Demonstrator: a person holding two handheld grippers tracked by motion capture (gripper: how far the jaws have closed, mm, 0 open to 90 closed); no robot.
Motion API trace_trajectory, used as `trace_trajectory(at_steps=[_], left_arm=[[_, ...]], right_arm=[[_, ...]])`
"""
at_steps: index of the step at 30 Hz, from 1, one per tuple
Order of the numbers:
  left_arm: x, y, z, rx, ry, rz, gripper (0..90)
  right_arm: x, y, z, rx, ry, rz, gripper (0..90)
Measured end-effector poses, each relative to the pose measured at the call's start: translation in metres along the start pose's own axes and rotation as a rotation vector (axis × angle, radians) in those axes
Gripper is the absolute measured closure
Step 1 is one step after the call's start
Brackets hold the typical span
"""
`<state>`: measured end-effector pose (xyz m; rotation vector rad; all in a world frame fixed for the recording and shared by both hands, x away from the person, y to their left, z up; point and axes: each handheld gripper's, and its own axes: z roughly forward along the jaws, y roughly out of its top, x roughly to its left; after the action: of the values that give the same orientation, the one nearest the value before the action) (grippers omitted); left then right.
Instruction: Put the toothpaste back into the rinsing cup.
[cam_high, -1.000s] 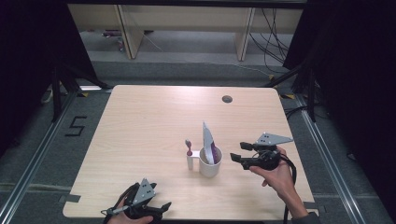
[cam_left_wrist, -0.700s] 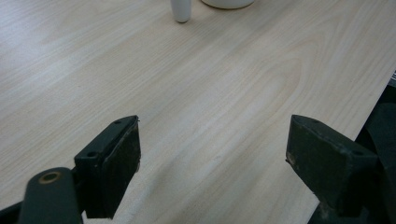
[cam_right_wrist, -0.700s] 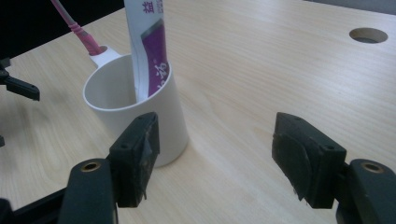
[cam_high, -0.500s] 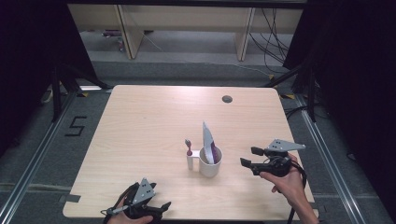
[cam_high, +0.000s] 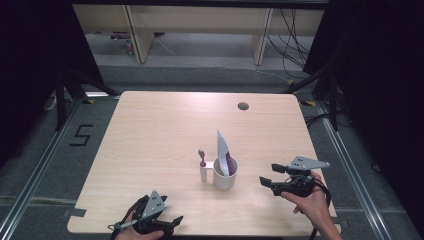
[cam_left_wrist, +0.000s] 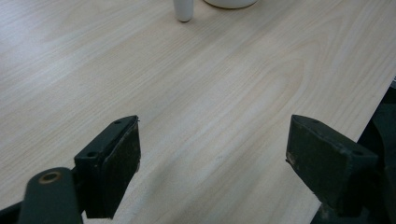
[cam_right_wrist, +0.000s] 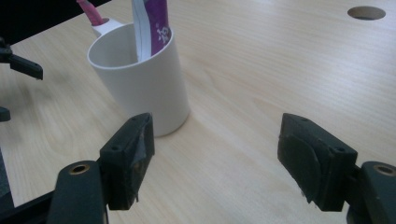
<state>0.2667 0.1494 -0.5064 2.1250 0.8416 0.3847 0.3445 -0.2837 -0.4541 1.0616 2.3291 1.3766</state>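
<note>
high view: i see the white cup (cam_high: 225, 174) upright on the table (cam_high: 160, 130), near the front and a little right of centre. a purple-and-white tube (cam_high: 223, 152) stands in it, leaning on the rim. a small white holder (cam_high: 203, 173) touches the cup's left side with a pink-headed toothbrush (cam_high: 202, 157) upright in it. my right gripper (cam_high: 265, 181) sits to the right of the cup, apart from it, pointing at it. its jaws have just been opening and nothing is between them. my left gripper (cam_high: 172, 223) rests at the front edge, well apart from the cup, i judge parked out of the way.

left gripper view: the jaws are spread wide over bare wood and hold nothing. the bases of the holder (cam_left_wrist: 183, 9) and the cup (cam_left_wrist: 230, 3) show at the top edge.

right gripper view: the jaws stand wide and empty. the cup (cam_right_wrist: 140, 84) is just ahead, off to the left of the gap, near the left pad without touching. the tube (cam_right_wrist: 152, 28) leans inside, and the toothbrush (cam_right_wrist: 92, 13) sits behind the rim. i judge the wide spread suits either releasing or taking the cup.
</note>
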Motion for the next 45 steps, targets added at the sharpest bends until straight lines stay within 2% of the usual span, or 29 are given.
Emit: trace_trajectory(at_steps=[2,4,5,7,8,10,12,13,15,16,17,18,20,22,25,27,30,32,34,35,36,37,39,40,41,42,43,44,45], left_arm=[[0.0,0.0,0.0,-0.004,-0.003,-0.007,17.3],[0.0,0.0,0.0,-0.004,-0.001,-0.007,17.3],[0.0,-0.001,0.0,-0.005,0.0,-0.006,17.3],[0.0,-0.001,0.0,-0.004,0.003,-0.009,17.3],[0.0,-0.001,0.0,-0.004,0.004,-0.007,17.3],[0.0,-0.001,-0.001,-0.004,0.006,-0.006,17.3],[0.001,0.0,-0.001,0.003,0.011,0.005,17.3],[0.001,0.0,-0.001,0.001,0.01,0.003,17.3],[0.001,-0.001,-0.003,0.015,0.013,0.014,17.3],[0.0,-0.001,-0.002,0.002,0.01,0.005,17.3],[0.001,-0.002,-0.002,0.014,0.01,0.019,17.3],[0.0,-0.002,-0.002,0.009,0.01,0.014,17.3],[-0.002,-0.001,-0.002,-0.008,0.005,0.001,17.3],[-0.001,-0.001,-0.002,0.006,0.012,0.02,17.3],[-0.002,-0.001,-0.001,-0.004,0.007,0.002,17.3],[-0.001,-0.002,-0.002,0.002,0.009,0.013,17.3],[-0.001,-0.002,-0.002,0.002,0.01,0.014,17.3],[-0.002,-0.002,-0.002,-0.005,0.006,0.006,17.3],[-0.001,-0.002,-0.002,0.004,0.012,0.017,17.3],[-0.001,-0.002,-0.002,0.003,0.008,0.016,17.3],[-0.001,-0.002,-0.002,0.002,0.011,0.016,17.3],[-0.001,-0.002,-0.002,0.002,0.015,0.017,17.3],[-0.001,-0.002,-0.003,0.019,0.019,0.027,17.3],[0.0,-0.002,-0.004,0.029,0.02,0.037,17.3],[-0.001,-0.002,-0.003,0.017,0.02,0.022,17.3],[-0.001,-0.002,-0.003,0.014,0.017,0.017,17.3],[0.0,-0.002,-0.003,0.021,0.021,0.026,17.3],[0.0,-0.002,-0.004,0.031,0.021,0.039,17.3],[0.0,-0.002,-0.004,0.03,0.02,0.035,17.3]], right_arm=[[0.002,-0.004,0.001,0.001,0.013,0.023,27.5],[0.0,-0.008,0.0,0.005,-0.002,-0.006,27.2],[0.001,-0.009,0.0,0.019,0.011,0.012,27.1],[0.001,-0.012,0.0,0.03,0.009,-0.001,26.9],[0.003,-0.013,0.0,0.041,0.002,0.015,26.8],[0.002,-0.015,0.001,0.032,-0.009,-0.023,26.5],[0.006,-0.016,0.0,0.056,0.017,0.021,26.5],[0.004,-0.017,0.001,0.044,0.015,-0.01,26.4],[0.007,-0.018,-0.001,0.059,0.013,0.003,26.4],[0.005,-0.019,0.0,0.044,0.007,-0.021,26.2],[0.007,-0.02,-0.001,0.05,0.007,-0.01,26.2],[0.007,-0.021,-0.003,0.056,-0.008,-0.035,26.1],[0.009,-0.024,-0.006,0.058,-0.005,-0.027,25.9],[0.011,-0.026,-0.008,0.062,-0.005,-0.021,24.9],[0.01,-0.032,-0.012,0.066,-0.006,-0.018,23.9],[0.011,-0.036,-0.014,0.071,-0.013,0.002,23.4],[0.009,-0.04,-0.017,0.065,-0.018,-0.017,22.5],[0.011,-0.043,-0.019,0.092,-0.019,0.002,22.2],[0.009,-0.045,-0.02,0.082,-0.027,-0.029,21.8],[0.011,-0.046,-0.021,0.089,-0.023,-0.017,21.7],[0.01,-0.047,-0.022,0.085,-0.04,-0.041,21.7],[0.012,-0.048,-0.023,0.093,-0.032,-0.015,21.7],[0.013,-0.05,-0.025,0.098,-0.027,-0.022,21.7],[0.012,-0.05,-0.026,0.09,-0.04,-0.045,21.7],[0.014,-0.051,-0.027,0.091,-0.037,-0.029,21.5],[0.013,-0.052,-0.028,0.093,-0.04,-0.048,21.4],[0.014,-0.053,-0.028,0.099,-0.034,-0.032,21.3],[0.014,-0.053,-0.029,0.096,-0.029,-0.042,21.2],[0.016,-0.054,-0.029,0.107,-0.028,-0.01,21.0]])
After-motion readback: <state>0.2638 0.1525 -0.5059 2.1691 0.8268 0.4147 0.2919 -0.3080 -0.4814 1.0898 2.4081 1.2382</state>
